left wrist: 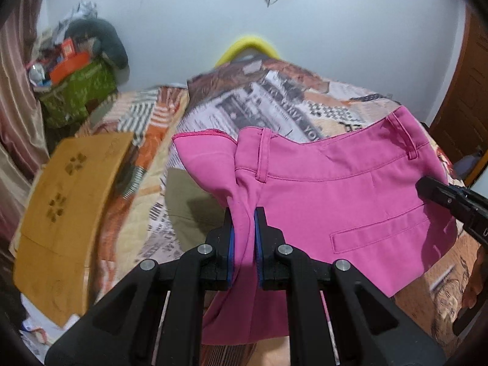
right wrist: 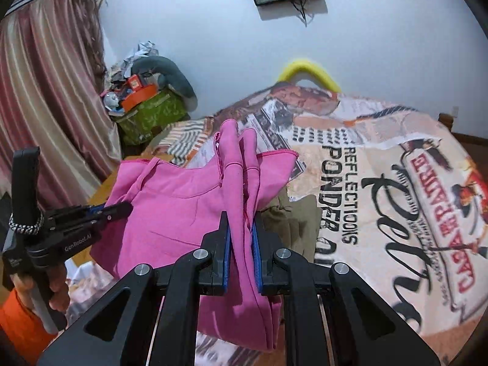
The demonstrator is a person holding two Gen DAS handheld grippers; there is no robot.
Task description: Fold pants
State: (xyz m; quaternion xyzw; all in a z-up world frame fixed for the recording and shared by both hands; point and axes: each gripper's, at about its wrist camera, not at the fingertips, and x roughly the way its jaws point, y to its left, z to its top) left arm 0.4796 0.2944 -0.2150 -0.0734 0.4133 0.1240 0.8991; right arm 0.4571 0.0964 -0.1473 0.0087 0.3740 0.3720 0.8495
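A bed spread with a newspaper-and-poster print quilt [right wrist: 381, 183] fills a pale-walled bedroom, and above it a pair of bright pink woven trousers [left wrist: 335, 189] is held aloft, clear of the quilt, with the waistband, belt loops and a welt pocket turned toward the left wrist camera. The fabric is pinched at two points: the black left gripper with blue pads [left wrist: 244, 231] is closed on a bunched fold near a belt loop, and the matching right gripper [right wrist: 241, 235] is closed on a gathered edge at the other side of the garment. In each wrist view the opposite gripper is seen reaching into the pink cloth from the side, and a hand in an orange sleeve [right wrist: 58, 289] is seen on the left tool's handle.

The trousers are seen hanging in loose folds between the two grips; no neat crease is visible, and the legs cannot be made out in full. The task is judged to be at an early stage: the garment has been picked up and is being carried, while laying it flat and making the folds appear still to be done.

An olive-green cloth [right wrist: 292, 222] lies on the quilt beneath. A tan cardboard sheet [left wrist: 67, 207] rests at the bed's edge, and a yellow curved cushion [right wrist: 308, 73] stands at the far wall beside a cluttered green box [right wrist: 149, 116] and striped curtains [right wrist: 45, 106].
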